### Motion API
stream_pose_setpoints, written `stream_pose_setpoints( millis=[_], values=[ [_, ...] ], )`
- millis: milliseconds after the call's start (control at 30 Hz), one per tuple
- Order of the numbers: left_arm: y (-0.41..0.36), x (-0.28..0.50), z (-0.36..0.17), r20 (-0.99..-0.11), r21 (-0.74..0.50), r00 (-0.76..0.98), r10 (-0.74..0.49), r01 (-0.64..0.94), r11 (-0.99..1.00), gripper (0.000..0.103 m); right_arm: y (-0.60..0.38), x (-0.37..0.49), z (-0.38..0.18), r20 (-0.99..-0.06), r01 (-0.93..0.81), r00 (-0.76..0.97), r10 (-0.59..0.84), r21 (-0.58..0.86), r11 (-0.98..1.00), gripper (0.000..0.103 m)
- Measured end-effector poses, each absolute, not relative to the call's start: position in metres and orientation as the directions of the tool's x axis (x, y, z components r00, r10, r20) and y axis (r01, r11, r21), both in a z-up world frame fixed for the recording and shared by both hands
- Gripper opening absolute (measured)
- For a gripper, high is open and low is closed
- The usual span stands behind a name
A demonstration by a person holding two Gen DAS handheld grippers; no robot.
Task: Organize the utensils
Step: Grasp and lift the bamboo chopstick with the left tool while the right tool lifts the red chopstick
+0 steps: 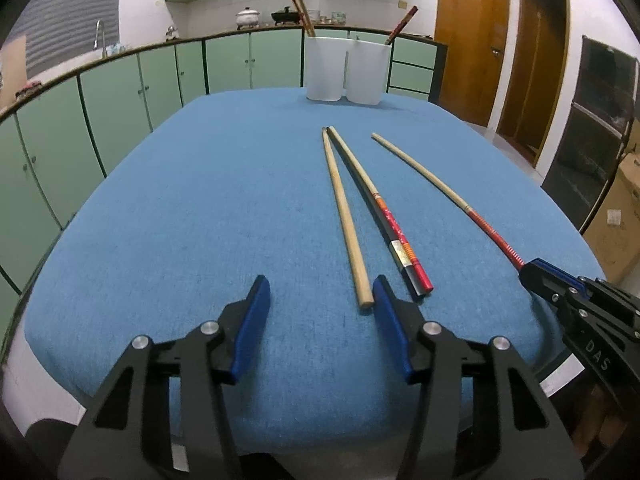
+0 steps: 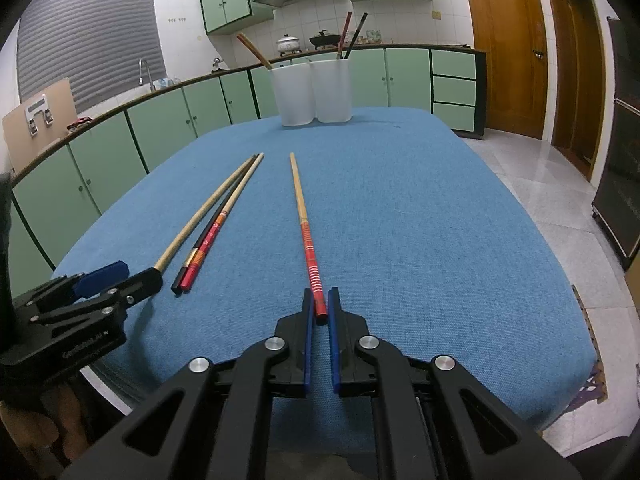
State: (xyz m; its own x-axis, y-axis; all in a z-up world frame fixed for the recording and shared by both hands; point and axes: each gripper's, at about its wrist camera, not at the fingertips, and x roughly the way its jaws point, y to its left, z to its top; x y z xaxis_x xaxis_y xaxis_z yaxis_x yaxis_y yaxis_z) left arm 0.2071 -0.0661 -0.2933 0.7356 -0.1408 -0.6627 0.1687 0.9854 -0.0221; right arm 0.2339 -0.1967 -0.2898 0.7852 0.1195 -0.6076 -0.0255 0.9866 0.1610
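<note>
1. The left gripper (image 1: 322, 292) is spread wide above the near edge of the blue tablecloth (image 1: 200, 220), holding nothing. Its right finger (image 1: 390, 320) sits just beside the near end of a plain wooden chopstick (image 1: 346, 220).
2. The right gripper (image 2: 321, 310) is narrowed around the red near end of a red-and-tan chopstick (image 2: 304, 224); the blue pads (image 2: 334, 336) flank that end closely, though actual contact cannot be confirmed.
3. 4 chopsticks lie on the cloth, pointing from near to far. Right of the plain wooden one, a black chopstick (image 1: 360, 176) and a red-patterned chopstick (image 1: 404, 240) lie side by side, touching. The red-and-tan one lies apart at the right.
4. 2 white cups (image 1: 346, 72) stand touching each other at the far edge of the table. The left cup holds brown chopsticks (image 1: 302, 10); the right cup holds dark and red chopsticks (image 2: 352, 34).
5. Green cabinets (image 1: 120, 96) line the far wall, with a wooden door (image 2: 504, 44) at far right.
</note>
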Motion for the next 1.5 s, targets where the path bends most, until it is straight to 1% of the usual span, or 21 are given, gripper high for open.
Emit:
stream_pose_setpoints(
  millis=[100, 167, 200, 233, 267, 400, 767, 967, 1100, 1500],
  values=[
    [-0.067, 0.209, -0.294, -0.655, -0.019, 0.742, -0.142, 0.172, 0.985, 0.053, -0.193, 0.233, -0.290, -0.605, -0.028, 0.790, 0.105, 0.136, 0.990, 0.008],
    [-0.065, 0.212, -0.293, -0.653, -0.032, 0.741, -0.156, 0.179, 0.983, 0.040, -0.194, 0.234, -0.289, -0.607, -0.032, 0.786, 0.112, 0.142, 0.989, 0.008],
    [-0.064, 0.213, -0.291, -0.653, -0.052, 0.736, -0.176, 0.189, 0.981, 0.021, -0.195, 0.234, -0.289, -0.609, -0.036, 0.784, 0.119, 0.147, 0.989, 0.008],
    [-0.062, 0.214, -0.290, -0.655, -0.062, 0.732, -0.187, 0.194, 0.979, 0.008, -0.195, 0.234, -0.289, -0.611, -0.040, 0.782, 0.124, 0.150, 0.988, 0.007],
    [-0.061, 0.215, -0.289, -0.655, -0.072, 0.730, -0.195, 0.196, 0.978, 0.006, -0.195, 0.234, -0.288, -0.612, -0.042, 0.781, 0.127, 0.151, 0.988, 0.007],
    [-0.054, 0.212, -0.280, -0.644, -0.111, 0.735, -0.211, 0.183, 0.977, 0.006, -0.194, 0.229, -0.279, -0.599, -0.047, 0.789, 0.137, 0.162, 0.986, 0.006],
    [-0.032, 0.189, -0.233, -0.614, -0.160, 0.760, -0.214, 0.145, 0.976, 0.006, -0.204, 0.199, -0.227, -0.501, -0.064, 0.853, 0.144, 0.173, 0.983, 0.006],
    [-0.022, 0.182, -0.204, -0.591, -0.162, 0.778, -0.211, 0.142, 0.977, 0.006, -0.202, 0.196, -0.194, -0.447, -0.080, 0.882, 0.148, 0.168, 0.982, 0.006],
    [-0.022, 0.178, -0.185, -0.582, -0.142, 0.788, -0.203, 0.147, 0.979, 0.006, -0.200, 0.198, -0.173, -0.422, -0.095, 0.893, 0.156, 0.163, 0.982, 0.006],
    [-0.026, 0.175, -0.138, -0.573, -0.100, 0.795, -0.201, 0.176, 0.979, 0.006, -0.196, 0.217, -0.140, -0.428, -0.137, 0.888, 0.169, 0.104, 0.985, 0.006]
  ],
)
